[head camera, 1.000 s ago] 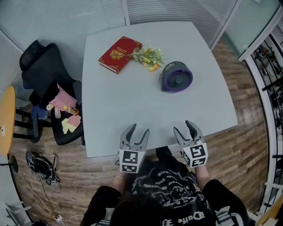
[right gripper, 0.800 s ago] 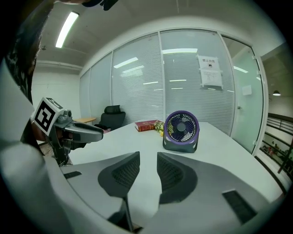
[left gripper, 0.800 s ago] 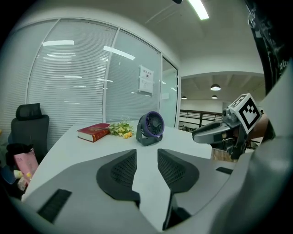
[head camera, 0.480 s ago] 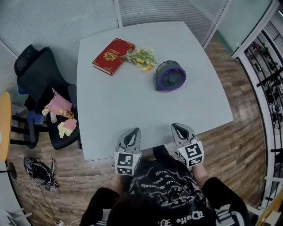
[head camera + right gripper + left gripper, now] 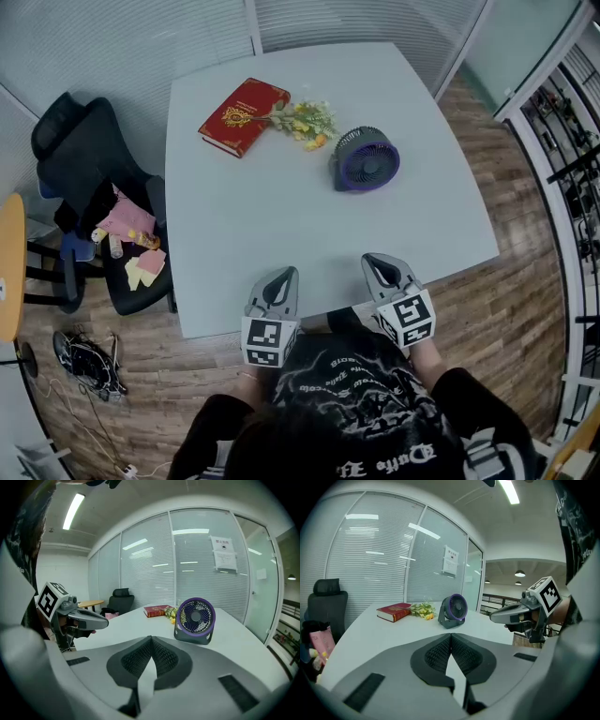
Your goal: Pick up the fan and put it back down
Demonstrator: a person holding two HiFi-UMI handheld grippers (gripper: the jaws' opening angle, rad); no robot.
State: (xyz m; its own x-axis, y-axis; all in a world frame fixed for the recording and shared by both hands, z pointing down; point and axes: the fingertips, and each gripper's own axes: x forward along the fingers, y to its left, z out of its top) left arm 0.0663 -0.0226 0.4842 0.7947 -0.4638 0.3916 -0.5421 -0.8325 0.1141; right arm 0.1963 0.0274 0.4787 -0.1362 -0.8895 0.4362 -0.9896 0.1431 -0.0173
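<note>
A small grey fan with a purple ring (image 5: 367,159) stands upright on the pale table (image 5: 281,216), right of centre toward the far side; it also shows as the fan (image 5: 453,611) and the fan (image 5: 195,619) in the gripper views. My left gripper (image 5: 280,277) hovers over the table's near edge, shut with nothing between its jaws. My right gripper (image 5: 379,264) sits beside it to the right, also shut and empty. Both are well short of the fan. Each gripper view shows the jaws pressed together, left gripper (image 5: 451,635) and right gripper (image 5: 150,639).
A red book (image 5: 243,115) and a bunch of yellow flowers (image 5: 302,121) lie at the table's far left of the fan. A black office chair (image 5: 89,187) with clutter stands left of the table. Glass walls with blinds ring the room.
Both grippers' jaws have gone from wide open to shut, with nothing caught in them. The right gripper has shifted slightly up the frame, toward the fan.
</note>
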